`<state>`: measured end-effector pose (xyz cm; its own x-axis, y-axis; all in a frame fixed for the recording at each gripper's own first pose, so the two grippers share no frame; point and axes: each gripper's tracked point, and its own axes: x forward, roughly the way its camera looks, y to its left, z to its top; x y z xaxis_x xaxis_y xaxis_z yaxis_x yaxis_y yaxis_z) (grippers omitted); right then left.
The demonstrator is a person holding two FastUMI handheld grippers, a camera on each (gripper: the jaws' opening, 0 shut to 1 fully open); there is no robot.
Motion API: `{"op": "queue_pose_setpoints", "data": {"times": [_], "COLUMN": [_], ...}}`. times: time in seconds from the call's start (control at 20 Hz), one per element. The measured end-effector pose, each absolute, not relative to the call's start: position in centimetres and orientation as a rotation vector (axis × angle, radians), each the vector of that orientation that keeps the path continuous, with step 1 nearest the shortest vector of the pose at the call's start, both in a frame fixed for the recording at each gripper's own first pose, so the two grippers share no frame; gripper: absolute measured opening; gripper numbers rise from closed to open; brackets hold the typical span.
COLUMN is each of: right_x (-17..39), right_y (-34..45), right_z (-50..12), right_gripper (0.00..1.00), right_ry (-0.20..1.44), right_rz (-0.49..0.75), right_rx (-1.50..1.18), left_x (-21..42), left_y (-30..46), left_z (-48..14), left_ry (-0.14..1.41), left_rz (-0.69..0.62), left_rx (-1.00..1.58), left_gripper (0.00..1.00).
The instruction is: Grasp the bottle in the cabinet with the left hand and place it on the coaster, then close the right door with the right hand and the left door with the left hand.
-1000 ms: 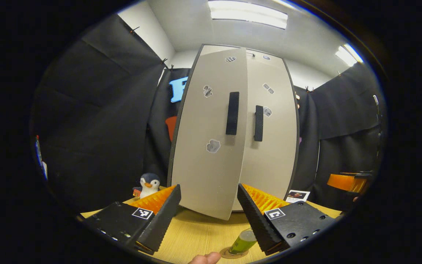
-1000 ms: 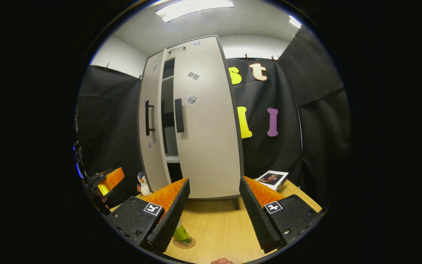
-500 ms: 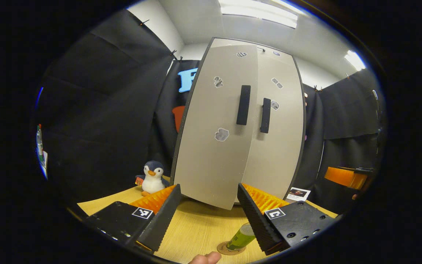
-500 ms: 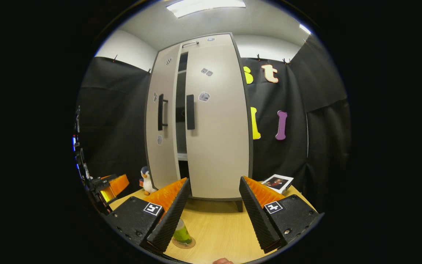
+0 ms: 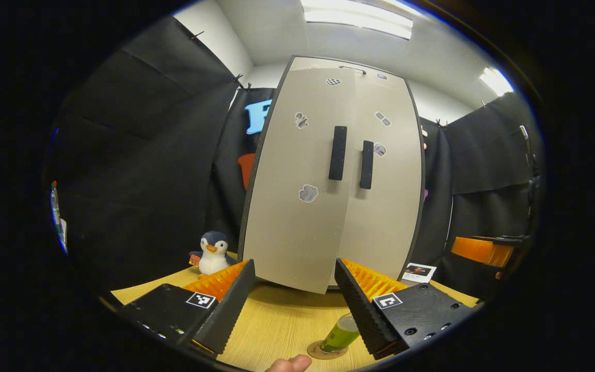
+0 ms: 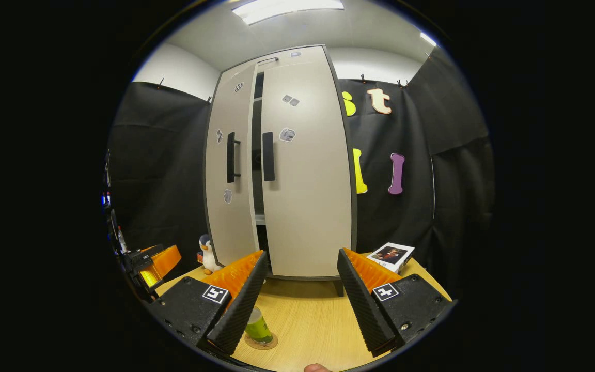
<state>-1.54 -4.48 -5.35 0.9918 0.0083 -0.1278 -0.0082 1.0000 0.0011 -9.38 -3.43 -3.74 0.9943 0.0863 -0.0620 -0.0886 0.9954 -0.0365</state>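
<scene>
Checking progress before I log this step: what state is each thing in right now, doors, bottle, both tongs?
Left door: ajar, a narrow gap beside the right door.
Right door: shut against the cabinet.
Bottle: upright on the coaster.
Left tongs: open, holding nothing.
Right tongs: open, holding nothing.

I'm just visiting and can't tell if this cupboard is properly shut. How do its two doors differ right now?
The left door stands slightly ajar, leaving a dark gap beside it, while the right door sits flush with the cabinet. In the right gripper view the left door's handle shows side-on, standing off the panel, while the right door's handle faces the camera flat. Both doors are pale grey with dark vertical handles and small stickers.
</scene>
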Motion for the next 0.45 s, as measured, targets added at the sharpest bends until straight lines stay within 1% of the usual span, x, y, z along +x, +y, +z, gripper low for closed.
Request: {"op": "queue_pose_setpoints", "data": {"times": [0.25,0.3,0.35,0.4,0.45], "right_x": [-1.65,-1.64,-1.70,-1.72,-1.70], "right_y": [-4.66,-4.72,-4.75,-4.72,-4.69], "right_z": [-5.50,-5.56,-5.46,-5.34,-5.17], "right_gripper": [0.83,0.83,0.83,0.83,0.83], "right_ry": [0.135,0.135,0.133,0.132,0.128], "right_rz": [0.004,0.003,0.003,0.003,0.004], "right_rx": [0.013,0.014,0.015,0.016,0.016], "left_x": [-9.39,-9.40,-9.42,-9.47,-9.47], "left_y": [-3.60,-3.75,-3.79,-3.77,-3.84], "left_z": [-2.99,-2.94,-2.88,-2.86,-2.69], "left_ry": [0.045,0.044,0.043,0.043,0.041], "left_rz": [0.087,0.086,0.086,0.085,0.083], "left_rx": [-0.039,-0.037,-0.034,-0.030,-0.027], "left_gripper": [0.95,0.99,0.99,0.95,0.95]}}
